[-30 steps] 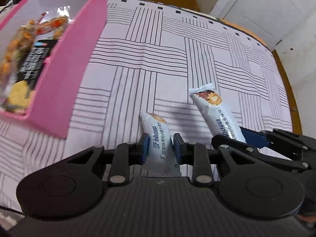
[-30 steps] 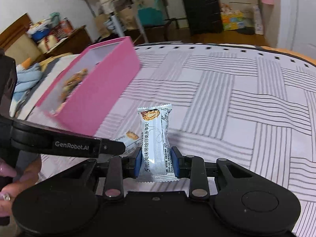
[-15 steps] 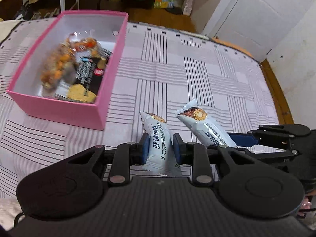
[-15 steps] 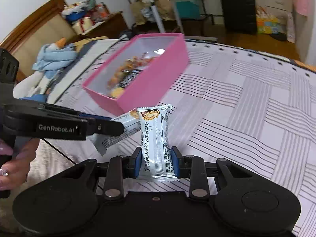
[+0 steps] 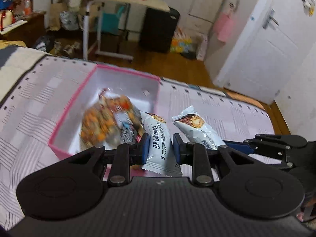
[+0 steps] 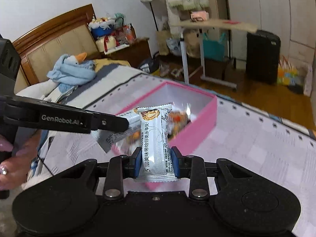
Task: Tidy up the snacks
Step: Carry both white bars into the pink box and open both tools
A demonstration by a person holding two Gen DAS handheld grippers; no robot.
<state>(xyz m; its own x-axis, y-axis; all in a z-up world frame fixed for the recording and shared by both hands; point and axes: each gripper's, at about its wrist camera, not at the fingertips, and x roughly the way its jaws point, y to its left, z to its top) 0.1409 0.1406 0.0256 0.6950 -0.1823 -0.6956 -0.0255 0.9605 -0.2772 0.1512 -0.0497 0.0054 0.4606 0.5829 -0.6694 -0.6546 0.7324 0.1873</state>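
Your left gripper (image 5: 160, 148) pinches one pale wafer packet (image 5: 158, 138) and your right gripper (image 6: 156, 162) pinches a second wafer packet (image 6: 154, 138), both held above the near end of the pink box (image 6: 199, 126). That box already holds a few snacks (image 5: 106, 122), so what is left is dropping these two in. It sits on a striped bedspread (image 6: 256, 148) in a cluttered bedroom, a rolling side table (image 5: 126, 2) and a black suitcase (image 6: 262, 57) beyond.

Close wrist views (shared pink box (image 5: 126, 73))
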